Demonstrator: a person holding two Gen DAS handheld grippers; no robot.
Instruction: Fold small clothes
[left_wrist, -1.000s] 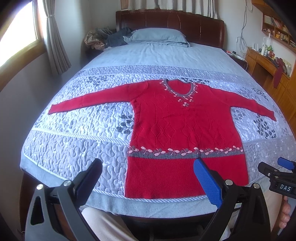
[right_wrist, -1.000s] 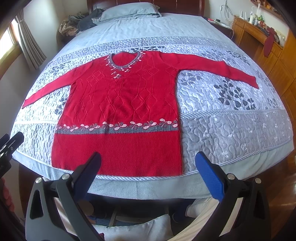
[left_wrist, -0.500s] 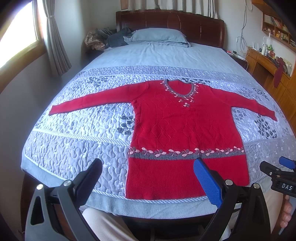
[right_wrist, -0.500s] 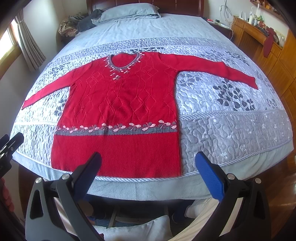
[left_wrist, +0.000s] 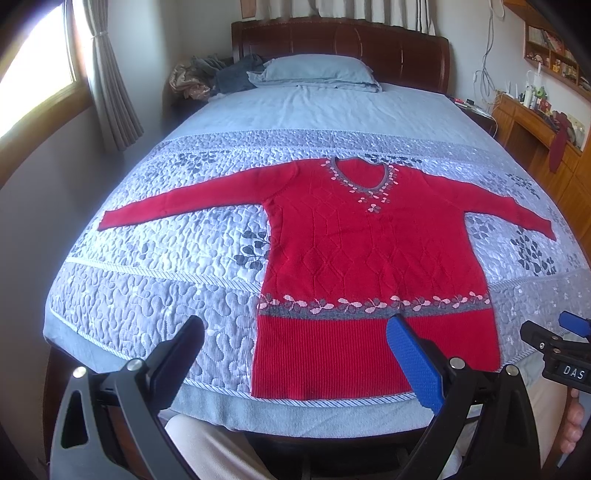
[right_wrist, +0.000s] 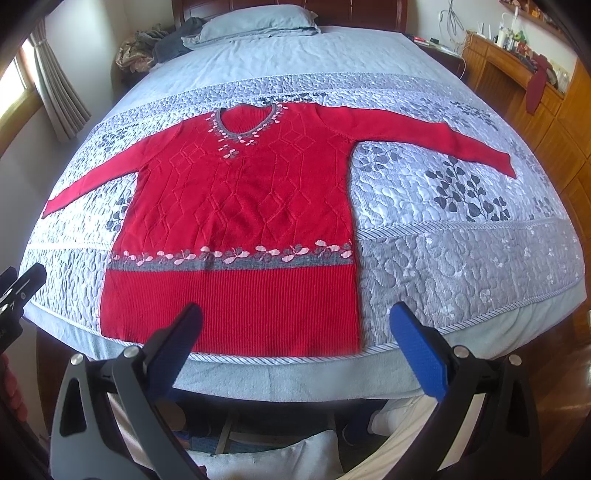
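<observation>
A red knit sweater lies flat, face up, on the bed with both sleeves spread out; its hem is at the near edge. It also shows in the right wrist view. My left gripper is open and empty, held off the foot of the bed near the hem's left corner. My right gripper is open and empty, off the foot of the bed near the hem's right corner. The right gripper also shows at the right edge of the left wrist view.
The bed has a grey quilted cover and a pillow at the headboard. A pile of clothes lies beside the pillow. A wooden desk stands along the right side. A curtained window is on the left.
Both grippers have drifted slightly; the sweater sits a touch lower in the left view and higher in the right view. Nothing was grasped.
</observation>
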